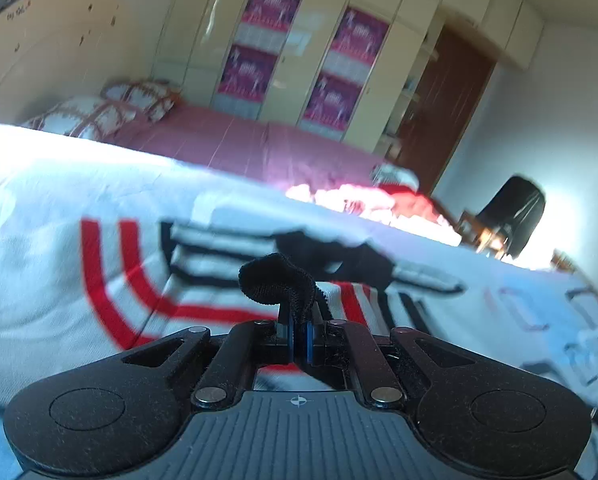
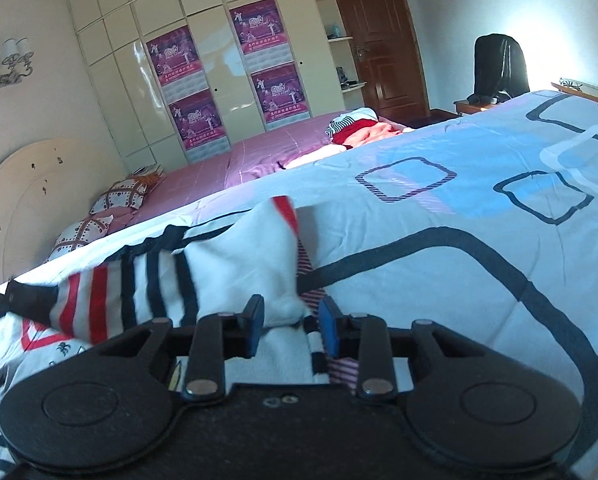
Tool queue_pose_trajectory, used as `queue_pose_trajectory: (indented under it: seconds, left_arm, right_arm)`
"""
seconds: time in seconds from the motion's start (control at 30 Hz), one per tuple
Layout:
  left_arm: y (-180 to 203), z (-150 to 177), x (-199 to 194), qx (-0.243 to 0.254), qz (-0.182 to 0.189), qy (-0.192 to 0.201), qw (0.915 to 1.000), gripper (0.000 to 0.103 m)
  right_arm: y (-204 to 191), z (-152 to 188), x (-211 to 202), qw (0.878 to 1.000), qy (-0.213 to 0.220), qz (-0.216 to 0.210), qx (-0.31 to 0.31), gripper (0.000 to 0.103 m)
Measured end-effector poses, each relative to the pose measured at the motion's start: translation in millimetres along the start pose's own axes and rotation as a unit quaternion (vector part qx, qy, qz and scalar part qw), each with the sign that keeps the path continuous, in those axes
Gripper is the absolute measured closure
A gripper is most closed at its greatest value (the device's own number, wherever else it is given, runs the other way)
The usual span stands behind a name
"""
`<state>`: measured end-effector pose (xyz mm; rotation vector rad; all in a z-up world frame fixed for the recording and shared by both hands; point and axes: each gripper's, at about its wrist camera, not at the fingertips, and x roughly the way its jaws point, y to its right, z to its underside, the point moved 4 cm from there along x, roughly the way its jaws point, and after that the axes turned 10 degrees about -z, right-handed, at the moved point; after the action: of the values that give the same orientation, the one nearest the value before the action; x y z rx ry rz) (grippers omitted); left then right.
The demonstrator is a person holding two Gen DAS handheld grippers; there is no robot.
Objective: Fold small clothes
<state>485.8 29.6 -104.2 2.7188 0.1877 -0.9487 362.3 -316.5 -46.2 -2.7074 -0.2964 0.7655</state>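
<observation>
A small white garment (image 1: 219, 252) with red and black stripes lies on a light blue bedspread (image 1: 31, 200) printed with black rounded squares. In the left wrist view my left gripper (image 1: 297, 336) is shut on the garment's black cuff (image 1: 277, 280), which bunches up above the pads. In the right wrist view the same striped garment (image 2: 227, 264) stretches from its black end at the far left toward my right gripper (image 2: 291, 322). A bunched white corner fills the gap between the blue pads (image 2: 255, 320), which are closed on it.
Beyond the bedspread (image 2: 459, 280) is a pink bed with patterned pillows (image 2: 119, 196) and a pile of red and orange clothes (image 2: 355, 128). A cream wardrobe with purple posters, a brown door and a black chair (image 2: 499, 68) line the far walls.
</observation>
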Motion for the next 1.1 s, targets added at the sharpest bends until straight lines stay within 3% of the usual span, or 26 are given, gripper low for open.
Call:
queue_pose_trajectory:
  seconds: [0.1, 0.23, 0.33, 0.53, 0.7, 0.8, 0.97, 1.0, 1.1]
  left_arm:
    - [-11, 18, 12, -0.008, -0.015, -0.033, 0.9993, 0.098]
    - [-17, 34, 11, -0.023, -0.02, -0.032, 0.999, 0.098]
    - [-20, 43, 15, -0.024, -0.03, -0.033, 0.9987, 0.098]
    - [-18, 48, 13, -0.024, -0.036, -0.019, 0.9989, 0.098]
    - [-14, 52, 10, -0.033, -0.053, -0.005, 0.998, 0.098]
    - [-13, 54, 8, -0.043, -0.065, 0.007, 0.997, 0.098]
    - [-20, 56, -3, -0.073, -0.106, 0.022, 0.9915, 0.096]
    - [-24, 55, -9, -0.085, -0.123, 0.027, 0.9884, 0.091]
    - [-30, 42, -28, -0.092, -0.166, 0.074, 0.979, 0.087]
  right_arm:
    - [8, -4, 23, 1.0, -0.017, 0.002, 0.007, 0.078]
    - [8, -12, 44, 1.0, -0.02, -0.005, -0.009, 0.075]
    - [20, 5, 80, 0.994, -0.105, 0.008, -0.033, 0.072]
    - [25, -16, 77, 0.997, -0.062, -0.027, -0.043, 0.073]
    - [40, -45, 114, 0.997, -0.045, -0.064, -0.025, 0.072]
    - [47, -44, 143, 0.993, -0.089, -0.068, -0.017, 0.091]
    - [37, -43, 139, 0.992, -0.087, -0.057, -0.074, 0.082]
    - [37, -49, 134, 0.993, -0.073, -0.064, -0.074, 0.08]
    - [39, -67, 131, 0.992, -0.039, -0.083, -0.081, 0.08]
